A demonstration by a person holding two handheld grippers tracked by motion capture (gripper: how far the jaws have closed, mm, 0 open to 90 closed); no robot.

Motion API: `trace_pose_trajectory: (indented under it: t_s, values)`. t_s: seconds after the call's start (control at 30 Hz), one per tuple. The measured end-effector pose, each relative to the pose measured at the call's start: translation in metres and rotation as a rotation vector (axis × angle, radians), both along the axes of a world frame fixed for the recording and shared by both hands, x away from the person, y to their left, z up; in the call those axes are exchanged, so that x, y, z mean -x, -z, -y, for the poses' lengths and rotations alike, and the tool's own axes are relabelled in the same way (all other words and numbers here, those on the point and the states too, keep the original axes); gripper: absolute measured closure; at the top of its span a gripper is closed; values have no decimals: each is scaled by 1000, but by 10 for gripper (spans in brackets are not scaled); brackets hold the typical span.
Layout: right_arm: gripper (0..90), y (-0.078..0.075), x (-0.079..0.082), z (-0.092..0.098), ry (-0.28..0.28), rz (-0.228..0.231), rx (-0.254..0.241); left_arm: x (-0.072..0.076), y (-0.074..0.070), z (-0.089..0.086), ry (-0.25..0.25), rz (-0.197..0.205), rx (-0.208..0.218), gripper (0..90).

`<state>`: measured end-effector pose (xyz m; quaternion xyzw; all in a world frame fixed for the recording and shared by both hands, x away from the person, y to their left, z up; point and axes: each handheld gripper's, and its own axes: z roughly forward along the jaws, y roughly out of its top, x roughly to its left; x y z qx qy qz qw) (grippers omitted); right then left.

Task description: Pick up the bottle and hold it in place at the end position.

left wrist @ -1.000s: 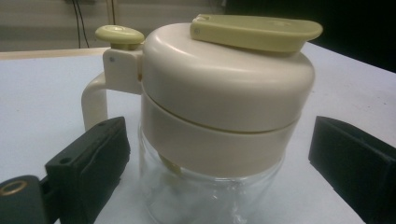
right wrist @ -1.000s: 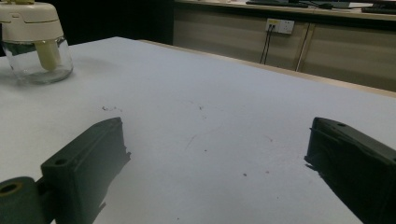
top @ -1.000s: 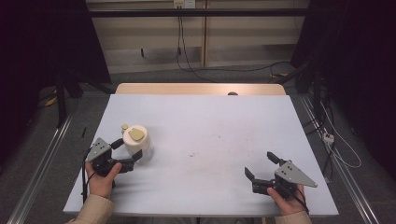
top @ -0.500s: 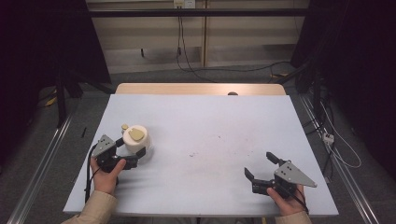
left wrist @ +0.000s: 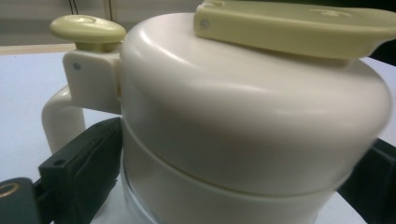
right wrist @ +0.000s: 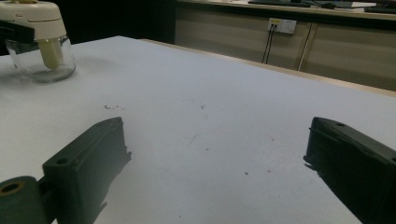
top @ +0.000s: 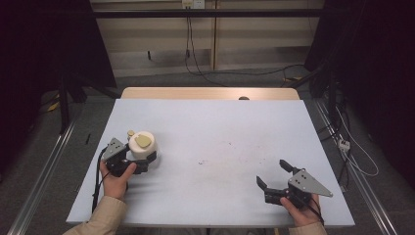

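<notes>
A cream lidded jug (top: 142, 145) with a clear glass base, a side handle and a pale yellow lid knob stands at the table's near left. My left gripper (top: 141, 154) is open with one black jaw on each side of the jug's lower body, close against it. In the left gripper view the jug (left wrist: 243, 112) looms very close between the jaws. My right gripper (top: 272, 174) rests open near the front right edge with nothing between its jaws. The right gripper view has the jug (right wrist: 35, 32) far off at the upper left.
The pale blue table (top: 220, 127) has a few dark specks near its middle. A wooden strip (top: 210, 93) runs along the far edge. Cables and a power strip (top: 344, 144) lie on the floor to the right.
My left gripper has slid forward and right, from just short of the jug to having its jaws on both sides of it. The right gripper has stayed in place.
</notes>
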<state>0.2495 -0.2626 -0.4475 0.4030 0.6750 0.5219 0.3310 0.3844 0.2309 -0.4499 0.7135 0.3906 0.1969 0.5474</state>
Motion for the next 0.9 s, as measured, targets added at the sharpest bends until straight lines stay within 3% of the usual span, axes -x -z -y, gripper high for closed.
trace_pose_trajectory:
  t_s: [0.43,0.9]
  values:
    - [46,0,0,0,1,0,1,-5,3,3,9,19,18,31]
    - [46,0,0,0,1,-1,1,-6,3,6,3,43,-1,41]
